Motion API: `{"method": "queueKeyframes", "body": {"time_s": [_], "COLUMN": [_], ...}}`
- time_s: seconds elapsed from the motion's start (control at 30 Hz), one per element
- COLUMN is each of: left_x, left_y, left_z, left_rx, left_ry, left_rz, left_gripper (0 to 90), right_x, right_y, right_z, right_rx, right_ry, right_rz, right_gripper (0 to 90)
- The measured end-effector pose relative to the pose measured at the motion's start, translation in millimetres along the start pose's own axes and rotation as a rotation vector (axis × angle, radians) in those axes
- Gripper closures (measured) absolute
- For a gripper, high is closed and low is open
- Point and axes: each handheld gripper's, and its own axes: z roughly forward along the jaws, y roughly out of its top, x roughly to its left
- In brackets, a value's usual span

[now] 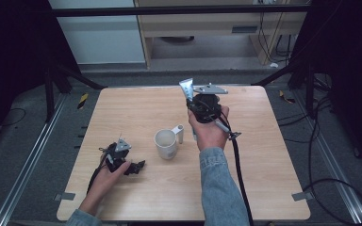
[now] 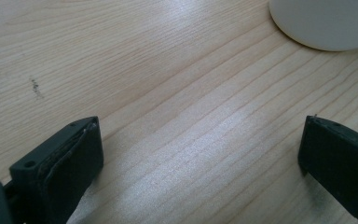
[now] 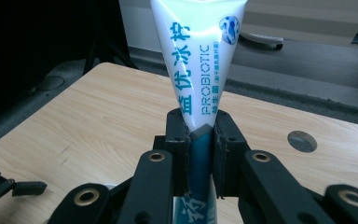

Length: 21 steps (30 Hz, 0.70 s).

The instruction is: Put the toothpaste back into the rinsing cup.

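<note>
My right gripper [image 1: 192, 100] is raised over the far middle of the wooden table [image 1: 136, 113], shut on a white and teal toothpaste tube [image 1: 186, 88]. In the right gripper view the tube [image 3: 200, 60] stands upright between the jaws [image 3: 200, 127], flat crimped end up. A white mug [image 1: 165, 144] stands at the table's centre, left of the person's right hand. My left gripper [image 1: 136, 166] rests low near the front left, open and empty. In the left gripper view its jaws [image 2: 200, 144] stand wide apart over bare wood, with the mug's base [image 2: 326, 23] ahead to the right.
A round hole [image 3: 302, 141] is set in the tabletop beyond the tube. A black cable [image 1: 239, 169] trails from the right gripper over the front edge. Dark tripod legs and floor cables surround the table; a cabinet [image 1: 207, 28] stands behind it.
</note>
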Motion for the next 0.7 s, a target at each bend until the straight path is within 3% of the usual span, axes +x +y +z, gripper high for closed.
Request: {"method": "queueKeyframes", "body": {"time_s": [0.7], "left_x": [0.1], "left_y": [-0.1], "left_z": [-0.2], "left_rx": [0.000], "left_ry": [-0.002], "left_rz": [0.002], "left_gripper": [0.0], "right_x": [16.9], "right_y": [11.1], "right_z": [11.7], "right_rx": [-0.053], "right_ry": [0.006], "right_rz": [-0.021], "right_gripper": [78.6]}}
